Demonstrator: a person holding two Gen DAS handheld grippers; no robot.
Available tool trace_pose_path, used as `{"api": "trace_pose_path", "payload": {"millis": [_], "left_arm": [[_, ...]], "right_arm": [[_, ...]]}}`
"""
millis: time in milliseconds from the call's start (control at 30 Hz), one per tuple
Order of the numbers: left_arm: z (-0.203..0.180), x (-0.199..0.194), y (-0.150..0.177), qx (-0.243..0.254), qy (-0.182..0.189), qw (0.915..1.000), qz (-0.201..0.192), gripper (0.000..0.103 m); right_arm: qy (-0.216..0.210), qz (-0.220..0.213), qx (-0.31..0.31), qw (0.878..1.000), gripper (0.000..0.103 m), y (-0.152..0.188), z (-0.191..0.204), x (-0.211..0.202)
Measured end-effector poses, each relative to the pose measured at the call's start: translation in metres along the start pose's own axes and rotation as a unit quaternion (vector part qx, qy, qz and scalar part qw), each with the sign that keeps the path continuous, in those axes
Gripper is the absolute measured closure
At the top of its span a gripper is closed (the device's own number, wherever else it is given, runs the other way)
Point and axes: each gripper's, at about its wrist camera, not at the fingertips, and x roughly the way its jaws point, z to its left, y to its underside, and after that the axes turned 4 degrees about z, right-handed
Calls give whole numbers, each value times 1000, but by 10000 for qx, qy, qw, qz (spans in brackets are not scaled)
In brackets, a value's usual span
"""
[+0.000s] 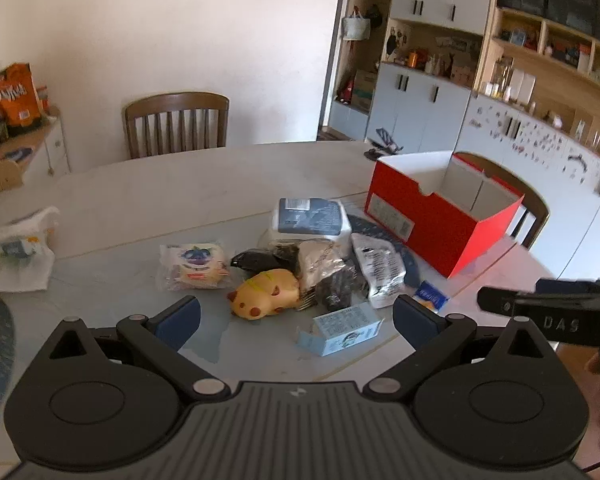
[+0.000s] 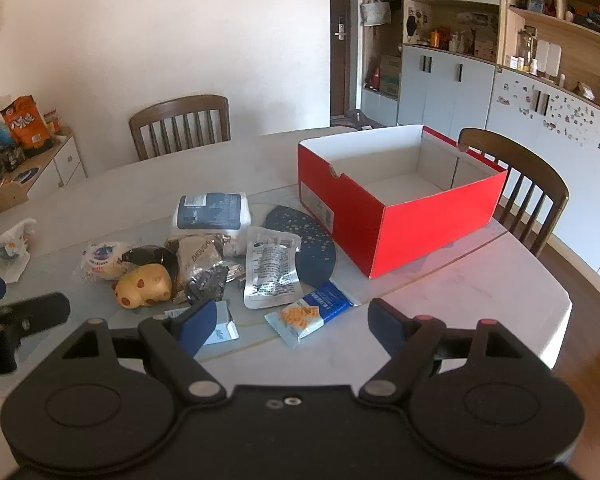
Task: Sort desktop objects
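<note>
A chair (image 2: 182,124) stands at upper left and a red box (image 2: 396,196) at right, with snack packets (image 2: 272,266) heaped mid-frame. Both the left gripper (image 1: 296,318) and right gripper (image 2: 290,322) hover low over the table (image 2: 460,292), jaws wide, empty.

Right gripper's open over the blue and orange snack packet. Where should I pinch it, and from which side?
Come straight down with the right gripper. The snack packet lies flat and apart from the pile, so close across its narrow width near the middle, probably better than the crimped ends, which look thin and floppy.
</note>
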Motion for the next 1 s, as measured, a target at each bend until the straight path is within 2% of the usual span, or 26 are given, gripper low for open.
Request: {"api": "trace_pose_path", "payload": {"millis": [300,700,867,1000], "left_arm": [[-7,33,-5,17,-107,9995,286,0],[-30,92,9,316,-210,9975,599,1],[-36,108,11,426,-233,9969,614,1],[-45,120,12,703,-200,9958,546,1]], "right_arm": [[-213,125,-308,9992,21,-3,-14,26],[-482,572,-833,9937,21,-4,-40,90],[-560,756,-1003,9905,21,-5,-45,112],[-579,778,-1018,9901,21,-12,-48,123]]}}
